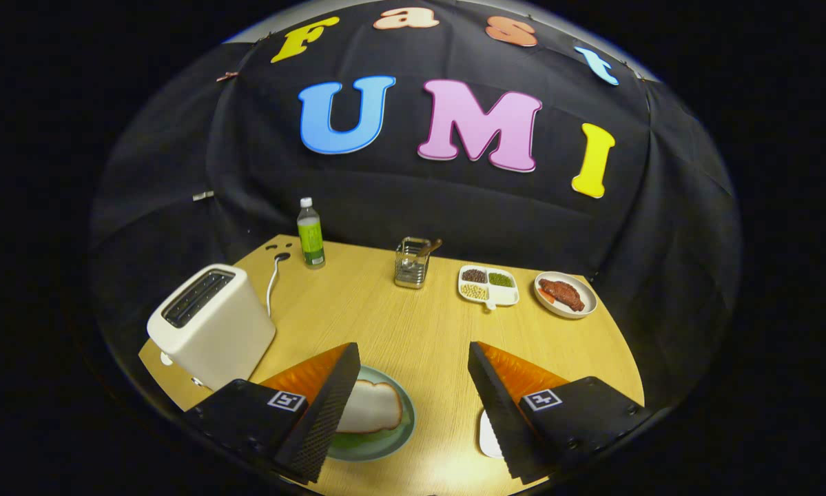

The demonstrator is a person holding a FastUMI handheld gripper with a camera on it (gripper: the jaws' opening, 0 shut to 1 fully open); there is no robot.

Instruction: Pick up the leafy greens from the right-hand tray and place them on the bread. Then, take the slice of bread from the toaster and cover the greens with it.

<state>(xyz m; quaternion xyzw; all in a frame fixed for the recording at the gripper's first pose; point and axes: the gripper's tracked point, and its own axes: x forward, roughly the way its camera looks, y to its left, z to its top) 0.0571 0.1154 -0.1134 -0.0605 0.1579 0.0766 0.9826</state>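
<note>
A slice of bread [371, 406] lies on a green plate [385, 444] just inside my left finger [323, 413], which covers part of it. The white toaster [209, 324] stands to the left of that finger, its two slots dark; I cannot tell what is in them. The edge of a white tray [487, 435] peeks out beside my right finger [502, 406], and what lies on it is hidden. My gripper [413, 348] hangs above the wooden table [419, 331], open, with nothing between its fingers.
Along the table's far side stand a green bottle [310, 238], a metal caddy [413, 263] with a utensil in it, a white divided dish [488, 285] of beans, and a plate of meat [565, 294]. The toaster's white cord [272, 282] runs back towards the bottle.
</note>
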